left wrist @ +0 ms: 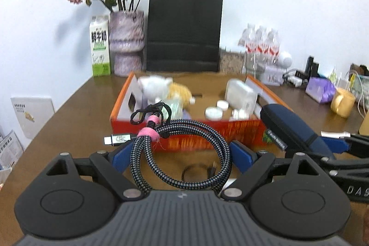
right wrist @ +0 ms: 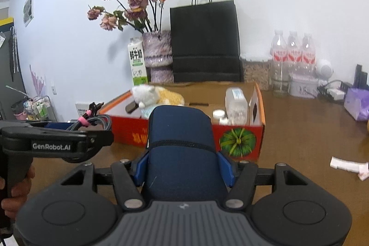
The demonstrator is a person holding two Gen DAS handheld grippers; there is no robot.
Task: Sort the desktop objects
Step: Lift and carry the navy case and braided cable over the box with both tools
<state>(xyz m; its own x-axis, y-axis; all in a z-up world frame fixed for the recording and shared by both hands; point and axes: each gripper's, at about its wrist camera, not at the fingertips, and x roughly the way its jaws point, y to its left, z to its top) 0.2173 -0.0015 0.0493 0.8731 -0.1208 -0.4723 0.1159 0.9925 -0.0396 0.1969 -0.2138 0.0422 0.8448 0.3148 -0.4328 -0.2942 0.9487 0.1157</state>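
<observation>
My left gripper (left wrist: 182,149) is shut on a coiled braided cable (left wrist: 182,153) tied with pink straps, held above the brown table just in front of the red cardboard box (left wrist: 207,130). My right gripper (right wrist: 183,167) is shut on a dark blue zip case (right wrist: 182,144), also lifted in front of the box (right wrist: 239,140). The case shows at the right of the left wrist view (left wrist: 293,128), and the cable at the left of the right wrist view (right wrist: 94,121). The box holds a plush toy (right wrist: 156,96), a clear plastic container (right wrist: 235,105) and small white jars (left wrist: 214,112).
Behind the box stand a black paper bag (left wrist: 184,31), a vase of dried roses (left wrist: 126,43), a milk carton (left wrist: 99,45) and water bottles (right wrist: 293,54). A purple pack (left wrist: 320,89) and a yellow mug (left wrist: 342,102) sit at right. White wrappers (right wrist: 348,165) lie on the table.
</observation>
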